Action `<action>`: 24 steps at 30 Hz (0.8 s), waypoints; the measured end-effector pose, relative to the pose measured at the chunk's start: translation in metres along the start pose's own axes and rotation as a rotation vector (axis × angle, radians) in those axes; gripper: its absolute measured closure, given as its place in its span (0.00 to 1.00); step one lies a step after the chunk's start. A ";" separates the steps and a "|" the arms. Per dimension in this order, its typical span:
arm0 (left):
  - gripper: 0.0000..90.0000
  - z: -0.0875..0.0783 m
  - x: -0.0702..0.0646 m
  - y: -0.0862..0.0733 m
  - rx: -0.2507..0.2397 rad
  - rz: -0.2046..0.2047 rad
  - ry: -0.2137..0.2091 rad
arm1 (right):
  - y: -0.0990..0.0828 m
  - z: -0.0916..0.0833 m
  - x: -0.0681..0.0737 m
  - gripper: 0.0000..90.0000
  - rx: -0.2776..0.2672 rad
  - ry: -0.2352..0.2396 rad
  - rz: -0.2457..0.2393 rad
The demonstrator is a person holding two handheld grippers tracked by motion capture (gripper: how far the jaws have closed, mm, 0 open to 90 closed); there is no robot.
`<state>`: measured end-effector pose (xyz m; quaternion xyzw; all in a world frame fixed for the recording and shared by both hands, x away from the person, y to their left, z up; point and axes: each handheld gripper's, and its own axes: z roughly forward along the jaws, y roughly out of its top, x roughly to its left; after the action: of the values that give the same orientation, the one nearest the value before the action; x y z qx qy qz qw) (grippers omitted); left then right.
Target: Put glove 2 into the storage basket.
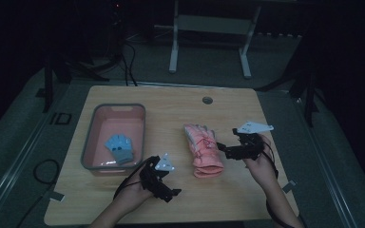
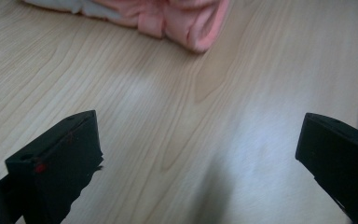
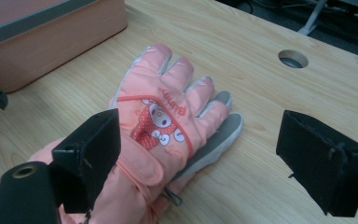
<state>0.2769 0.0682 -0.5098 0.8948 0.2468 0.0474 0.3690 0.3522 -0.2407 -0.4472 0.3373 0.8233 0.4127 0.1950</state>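
A pink padded glove [image 1: 202, 149] with a cartoon print lies flat on the wooden table [image 1: 171, 109], fingers pointing away from me; it also lies in the right gripper view as the glove [image 3: 168, 121]. My right gripper [image 1: 224, 148] stands open just right of the glove, its jaws wide with nothing between them. My left gripper [image 1: 173, 194] is open too, low over bare wood near the front edge, left of the glove's cuff [image 2: 186, 23]. A blue glove [image 1: 120, 147] lies in the pink bin [image 1: 100, 128].
The pink bin with a grey rim [image 3: 42, 21] stands at the table's left. A round cable hole [image 1: 207, 100] sits near the far edge. A white table frame [image 1: 209, 28] stands on the floor beyond. Cables trail on the floor at left.
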 end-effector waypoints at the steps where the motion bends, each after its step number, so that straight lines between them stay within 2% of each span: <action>1: 0.00 0.000 -0.001 0.004 0.000 0.005 -0.013 | -0.001 -0.001 -0.001 0.15 -0.001 0.000 -0.004; 4: 0.00 0.002 -0.003 0.016 -0.005 0.001 -0.020 | -0.005 -0.001 -0.005 0.13 0.005 0.013 0.035; 5: 0.00 0.003 -0.003 0.021 -0.008 0.001 -0.016 | -0.006 0.000 -0.006 0.12 -0.008 0.025 0.055; 6: 0.00 0.003 -0.003 0.025 -0.016 0.004 -0.008 | -0.008 0.000 -0.008 0.12 -0.017 0.057 0.072; 7: 0.00 0.003 -0.002 0.030 -0.023 0.008 -0.006 | -0.009 0.001 -0.008 0.12 -0.015 0.074 0.075; 9: 0.00 0.002 0.000 0.041 -0.040 0.019 0.004 | -0.011 0.002 -0.008 0.16 0.001 0.042 0.052; 10: 0.00 0.002 0.001 0.046 -0.047 0.021 0.011 | -0.012 0.003 -0.009 0.17 0.008 0.045 0.044; 11: 0.00 0.002 0.003 0.052 -0.056 0.026 0.017 | -0.012 0.004 -0.010 0.22 0.015 0.036 0.042; 12: 0.00 0.002 0.004 0.057 -0.067 0.028 0.018 | -0.012 0.005 -0.011 0.32 0.029 0.034 0.040; 14: 0.00 0.004 0.008 0.068 -0.083 0.037 0.026 | -0.013 0.008 -0.014 0.38 0.037 0.024 0.027; 15: 0.00 0.005 0.010 0.074 -0.088 0.039 0.022 | -0.013 0.009 -0.015 0.43 0.045 0.032 0.026; 19: 0.00 0.012 0.021 0.091 -0.141 0.023 0.037 | -0.013 0.014 -0.021 0.50 0.031 0.059 0.034; 20: 0.02 0.014 0.023 0.095 -0.140 0.030 0.064 | -0.012 0.015 -0.021 0.55 0.031 0.056 0.038; 21: 0.12 0.015 0.024 0.099 -0.150 0.041 0.084 | -0.012 0.016 -0.022 0.56 0.035 0.062 0.040; 22: 0.17 0.018 0.026 0.102 -0.149 0.048 0.094 | -0.011 0.018 -0.022 0.56 0.038 0.070 0.041; 24: 0.18 0.025 0.029 0.109 -0.118 0.047 0.112 | -0.009 0.023 -0.023 0.59 0.051 0.082 0.047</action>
<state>0.3537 0.0000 -0.4561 0.8731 0.2426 0.1203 0.4054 0.3786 -0.2485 -0.4665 0.3441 0.8328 0.4096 0.1427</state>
